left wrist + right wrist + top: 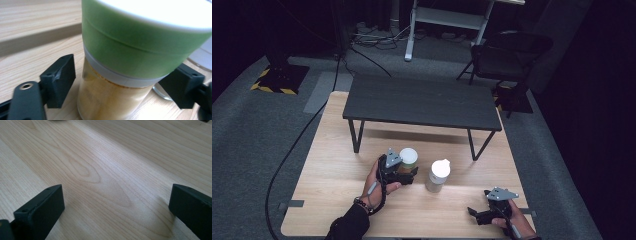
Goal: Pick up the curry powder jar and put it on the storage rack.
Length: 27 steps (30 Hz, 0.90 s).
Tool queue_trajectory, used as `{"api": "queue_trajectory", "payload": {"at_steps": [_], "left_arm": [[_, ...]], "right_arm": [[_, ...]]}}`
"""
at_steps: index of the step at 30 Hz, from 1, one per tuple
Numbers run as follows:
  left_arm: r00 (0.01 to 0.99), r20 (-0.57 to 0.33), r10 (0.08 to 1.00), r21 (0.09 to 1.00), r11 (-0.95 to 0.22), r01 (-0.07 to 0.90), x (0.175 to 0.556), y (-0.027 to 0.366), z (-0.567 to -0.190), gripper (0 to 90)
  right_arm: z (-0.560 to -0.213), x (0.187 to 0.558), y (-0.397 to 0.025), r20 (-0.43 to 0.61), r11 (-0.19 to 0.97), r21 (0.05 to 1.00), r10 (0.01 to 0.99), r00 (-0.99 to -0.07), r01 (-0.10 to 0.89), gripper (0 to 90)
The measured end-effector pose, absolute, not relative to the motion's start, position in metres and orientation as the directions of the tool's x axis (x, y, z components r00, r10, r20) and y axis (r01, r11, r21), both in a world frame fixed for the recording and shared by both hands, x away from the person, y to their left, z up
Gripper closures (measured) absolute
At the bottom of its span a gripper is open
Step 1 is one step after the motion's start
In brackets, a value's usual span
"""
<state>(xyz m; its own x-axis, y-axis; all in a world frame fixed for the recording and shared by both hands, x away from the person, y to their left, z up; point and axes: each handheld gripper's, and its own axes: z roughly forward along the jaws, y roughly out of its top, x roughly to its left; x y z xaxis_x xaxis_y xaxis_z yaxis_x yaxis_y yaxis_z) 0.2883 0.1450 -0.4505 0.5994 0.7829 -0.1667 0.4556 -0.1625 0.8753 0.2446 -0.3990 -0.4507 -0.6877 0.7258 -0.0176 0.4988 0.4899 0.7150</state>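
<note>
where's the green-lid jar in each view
High view: green-lid jar sits left of centre, at the left tool.
Left gripper view: it stands centre, between the jaws.
Right gripper view: not in it.
Shared landmark: the light wooden tabletop.

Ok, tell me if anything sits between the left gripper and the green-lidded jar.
Nothing visible does. The left gripper already straddles the green-lidded jar, one jaw on each side with small gaps. The white-lidded jar stands apart, beside it.

jar (120, 82) base cut off (left gripper view), contents perhaps powder
</note>
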Motion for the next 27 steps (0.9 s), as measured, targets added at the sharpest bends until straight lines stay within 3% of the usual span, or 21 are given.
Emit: {"api": "queue_trajectory", "payload": {"at_steps": [2, 4, 27], "left_arm": [[0.608, -0.141, 0.781, 0.882, -0.179, 0.435, 0.288, 0.145, -0.451, 29.6], [0.616, -0.141, 0.775, 0.887, -0.178, 0.427, 0.288, 0.147, -0.452, 30.7], [0.619, -0.105, 0.778, 0.891, -0.202, 0.406, 0.284, 0.147, -0.434, 33.3]], "right_arm": [[-0.451, 0.245, -0.399, -0.018, 0.491, 0.715, 0.725, -0.689, 0.498, 0.0], [-0.451, 0.245, -0.399, -0.018, 0.491, 0.715, 0.725, -0.689, 0.498, 0.0], [-0.451, 0.245, -0.4, -0.018, 0.493, 0.715, 0.722, -0.692, 0.496, 0.1]]}}
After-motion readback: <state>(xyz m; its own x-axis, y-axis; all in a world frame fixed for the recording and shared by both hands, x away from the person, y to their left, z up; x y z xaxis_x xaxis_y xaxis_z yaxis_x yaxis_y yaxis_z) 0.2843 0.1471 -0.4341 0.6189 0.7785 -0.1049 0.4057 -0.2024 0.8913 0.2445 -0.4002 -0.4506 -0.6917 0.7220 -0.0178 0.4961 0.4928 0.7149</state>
